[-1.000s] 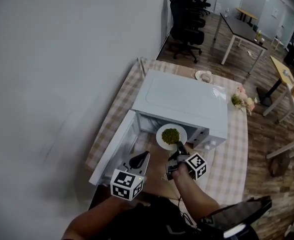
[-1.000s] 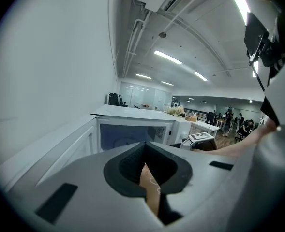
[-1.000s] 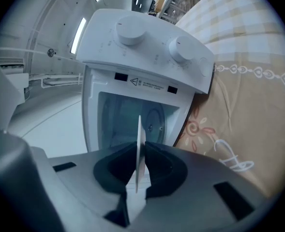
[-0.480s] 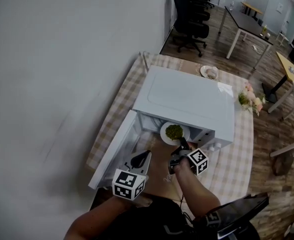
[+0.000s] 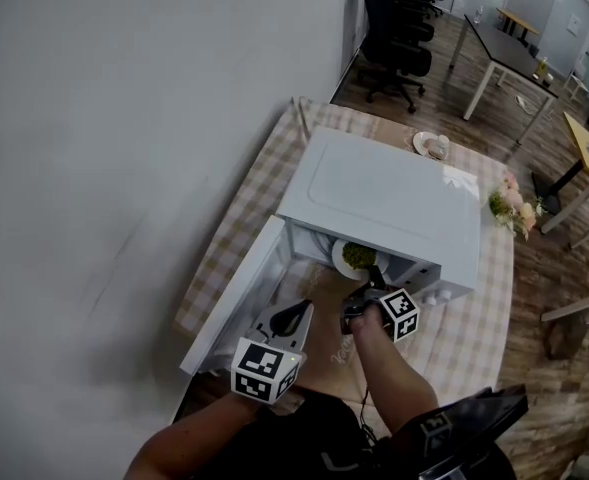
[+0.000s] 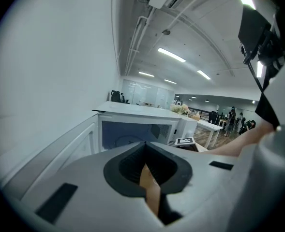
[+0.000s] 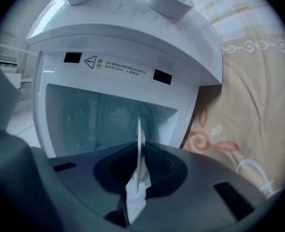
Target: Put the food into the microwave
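A white plate point(image 5: 346, 261) of green food point(image 5: 358, 255) sits half inside the mouth of the white microwave point(image 5: 384, 198). The microwave's door point(image 5: 236, 296) hangs open to the left. My right gripper point(image 5: 371, 281) is shut on the plate's near rim. In the right gripper view that plate point(image 7: 139, 144) shows edge-on between the jaws of the right gripper point(image 7: 141, 152), with the microwave's hollow inside point(image 7: 98, 115) straight ahead. My left gripper point(image 5: 297, 315) hovers by the open door with nothing in it. In its own view the left gripper point(image 6: 144, 148) has its jaws closed, facing the microwave point(image 6: 137, 129).
The microwave stands on a checked tablecloth point(image 5: 474, 318). A bunch of flowers point(image 5: 512, 206) lies to its right and a small dish point(image 5: 433, 145) behind it. A bare wall point(image 5: 104, 168) runs along the left. Office chairs point(image 5: 399, 28) and desks stand farther back.
My right gripper has carried the plate forward and a little down, from in front of the microwave into its opening. The left gripper has stayed by the door.
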A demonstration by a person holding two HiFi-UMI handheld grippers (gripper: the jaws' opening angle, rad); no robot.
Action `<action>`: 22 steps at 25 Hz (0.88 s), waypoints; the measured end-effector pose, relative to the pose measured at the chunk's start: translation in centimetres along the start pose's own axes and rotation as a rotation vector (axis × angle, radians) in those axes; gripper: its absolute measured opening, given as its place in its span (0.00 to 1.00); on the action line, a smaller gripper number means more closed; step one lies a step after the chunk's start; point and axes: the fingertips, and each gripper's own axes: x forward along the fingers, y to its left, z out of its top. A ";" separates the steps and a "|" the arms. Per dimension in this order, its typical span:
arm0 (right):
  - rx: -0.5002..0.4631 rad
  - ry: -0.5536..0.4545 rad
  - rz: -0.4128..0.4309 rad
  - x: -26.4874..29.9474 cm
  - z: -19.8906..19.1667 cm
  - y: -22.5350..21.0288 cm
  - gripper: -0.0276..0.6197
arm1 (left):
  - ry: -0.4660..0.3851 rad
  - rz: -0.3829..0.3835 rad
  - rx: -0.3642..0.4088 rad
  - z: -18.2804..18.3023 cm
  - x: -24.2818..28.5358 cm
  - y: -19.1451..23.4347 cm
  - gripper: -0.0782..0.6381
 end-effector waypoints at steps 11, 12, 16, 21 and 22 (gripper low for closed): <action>-0.091 -0.007 -0.044 0.8 -0.2 -1.2 0.11 | 0.012 -0.039 0.007 -0.5 -0.6 -1.6 0.12; -0.101 0.001 -0.036 0.9 -0.3 -1.0 0.11 | 0.014 -0.037 0.010 -0.6 -0.7 -1.6 0.12; -0.142 0.030 0.021 0.4 -0.5 -0.1 0.25 | 0.017 -0.046 0.040 -0.4 -1.4 -1.8 0.12; -0.188 0.060 0.049 -1.3 -1.2 -0.7 0.32 | 0.014 -0.049 0.041 -0.6 -1.8 -2.0 0.12; -0.205 0.071 0.049 -1.7 -1.5 -1.0 0.31 | 0.016 -0.057 0.045 -0.7 -1.9 -2.2 0.12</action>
